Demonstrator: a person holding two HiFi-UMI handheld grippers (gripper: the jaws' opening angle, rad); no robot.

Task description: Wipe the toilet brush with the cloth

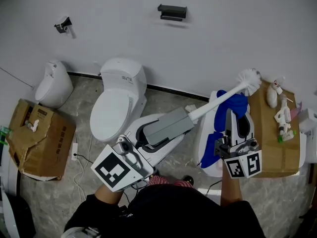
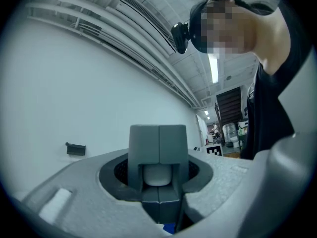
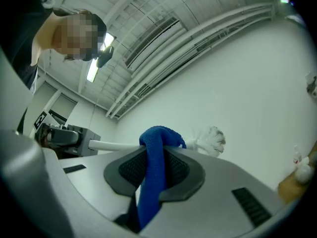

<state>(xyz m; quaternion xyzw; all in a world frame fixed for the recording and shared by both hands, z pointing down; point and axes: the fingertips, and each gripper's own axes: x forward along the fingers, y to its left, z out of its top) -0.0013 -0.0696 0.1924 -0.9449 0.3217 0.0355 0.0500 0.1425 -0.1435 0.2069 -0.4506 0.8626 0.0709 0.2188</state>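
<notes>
The toilet brush has a white bristle head, a white shaft and a blocky grey handle. My left gripper is shut on that grey handle and holds the brush slanted up to the right. A blue cloth is draped over the shaft just below the bristles. My right gripper is shut on the cloth, which hangs folded between its jaws. In the right gripper view the bristle head pokes out beyond the cloth and the shaft runs off to the left.
A white toilet stands against the wall, with a small white fixture to its left. A torn cardboard box lies at the left. Another cardboard box at the right carries small white items. A dark bracket hangs on the wall.
</notes>
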